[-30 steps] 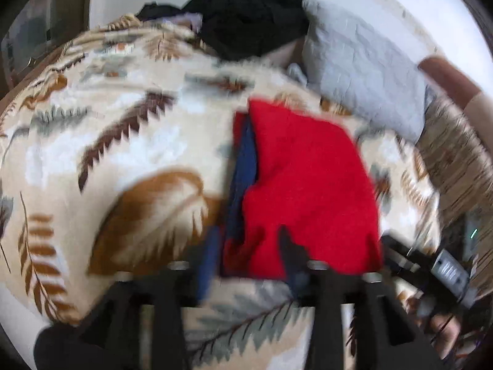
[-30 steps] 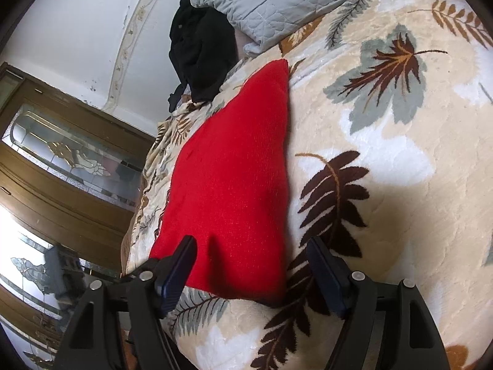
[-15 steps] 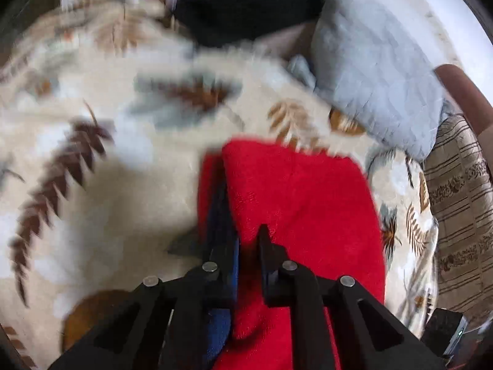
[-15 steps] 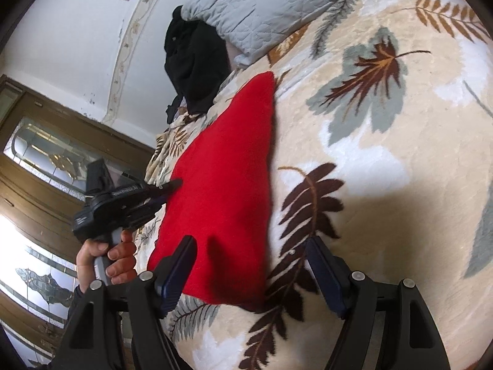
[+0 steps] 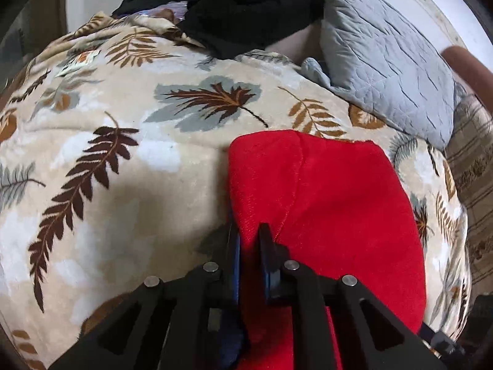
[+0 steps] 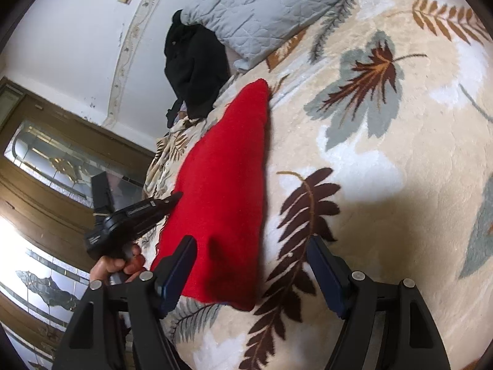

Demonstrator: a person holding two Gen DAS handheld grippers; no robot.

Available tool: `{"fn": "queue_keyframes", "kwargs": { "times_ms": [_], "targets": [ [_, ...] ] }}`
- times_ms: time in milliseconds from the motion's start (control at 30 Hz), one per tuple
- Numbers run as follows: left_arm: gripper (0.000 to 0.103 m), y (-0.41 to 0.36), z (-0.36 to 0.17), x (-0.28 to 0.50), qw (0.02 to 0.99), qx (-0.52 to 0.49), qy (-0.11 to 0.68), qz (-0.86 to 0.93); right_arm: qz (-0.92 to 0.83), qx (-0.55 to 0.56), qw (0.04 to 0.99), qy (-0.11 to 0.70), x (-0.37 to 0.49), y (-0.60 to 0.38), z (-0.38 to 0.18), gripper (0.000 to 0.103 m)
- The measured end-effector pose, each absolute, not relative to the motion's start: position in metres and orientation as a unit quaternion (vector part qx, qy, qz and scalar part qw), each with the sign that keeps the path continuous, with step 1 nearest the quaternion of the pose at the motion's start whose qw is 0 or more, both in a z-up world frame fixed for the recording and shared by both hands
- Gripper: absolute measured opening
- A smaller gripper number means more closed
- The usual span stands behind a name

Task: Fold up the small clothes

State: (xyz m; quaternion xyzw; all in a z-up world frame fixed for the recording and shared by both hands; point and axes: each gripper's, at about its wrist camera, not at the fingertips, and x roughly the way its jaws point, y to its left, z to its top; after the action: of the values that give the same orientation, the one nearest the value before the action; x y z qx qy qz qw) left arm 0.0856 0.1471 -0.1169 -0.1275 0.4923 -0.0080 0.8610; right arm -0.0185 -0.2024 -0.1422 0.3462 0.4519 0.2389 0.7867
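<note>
Red knit garment (image 5: 323, 203) lies flat on the leaf-print fleece blanket (image 5: 117, 166), near the bed's front edge, below the grey quilted pillow (image 5: 385, 61) and a heap of black clothes (image 5: 246, 9).

Left gripper (image 5: 248, 246): jaws have just been closing; now narrow, pinching the garment's left edge, red cloth between the 2 pads. Likely the hold for lifting that edge into a fold.

Right gripper (image 6: 251, 268): fingers wide, nothing held, straddling the garment's near corner above the blanket; probably waiting to take the matching corner.
</note>
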Motion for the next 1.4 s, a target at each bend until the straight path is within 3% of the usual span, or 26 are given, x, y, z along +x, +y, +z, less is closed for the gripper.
{"fn": "queue_keyframes", "kwargs": {
  "times_ms": [67, 167, 333, 500, 567, 1000, 1100, 1200, 1300, 1400],
  "targets": [
    [0.019, 0.146, -0.110, 0.083, 0.862, -0.130, 0.491, -0.010, 0.242, 0.341, 0.789, 0.450, -0.024, -0.202, -0.138, 0.077],
    [0.034, 0.144, -0.091, 0.068, 0.869, -0.135, 0.476, -0.005, 0.238, 0.342, 0.791, 0.448, -0.029, -0.206, -0.136, 0.077],
    [0.044, 0.121, -0.059, 0.035, 0.904, -0.101, 0.414, -0.033, 0.231, 0.358, 0.788, 0.444, -0.032, -0.214, -0.137, 0.079],
    [0.045, 0.112, -0.116, 0.054, 0.867, -0.059, 0.495, 0.007, 0.240, 0.364, 0.780, 0.448, -0.026, -0.211, -0.135, 0.079],
    [0.053, 0.122, -0.120, 0.051, 0.871, -0.091, 0.483, 0.009, 0.242, 0.365, 0.778, 0.449, -0.022, -0.210, -0.133, 0.079],
    [0.058, 0.131, -0.124, 0.052, 0.869, -0.119, 0.480, -0.004, 0.245, 0.360, 0.725, 0.533, 0.074, -0.160, -0.164, 0.081],
    [0.058, 0.132, -0.125, 0.052, 0.869, -0.123, 0.479, -0.007, 0.251, 0.280, 0.753, 0.540, 0.072, -0.134, -0.147, 0.052],
    [0.060, 0.133, -0.126, 0.052, 0.870, -0.126, 0.476, -0.011, 0.207, 0.132, 0.825, 0.509, 0.054, -0.105, -0.112, 0.045],
    [0.062, 0.135, -0.127, 0.052, 0.869, -0.133, 0.477, -0.012, 0.191, 0.089, 0.834, 0.509, 0.050, -0.094, -0.123, 0.051],
    [0.062, 0.135, -0.127, 0.053, 0.869, -0.134, 0.477, -0.013, 0.195, 0.189, 0.813, 0.514, 0.056, -0.125, -0.125, 0.073]
  ]
}}
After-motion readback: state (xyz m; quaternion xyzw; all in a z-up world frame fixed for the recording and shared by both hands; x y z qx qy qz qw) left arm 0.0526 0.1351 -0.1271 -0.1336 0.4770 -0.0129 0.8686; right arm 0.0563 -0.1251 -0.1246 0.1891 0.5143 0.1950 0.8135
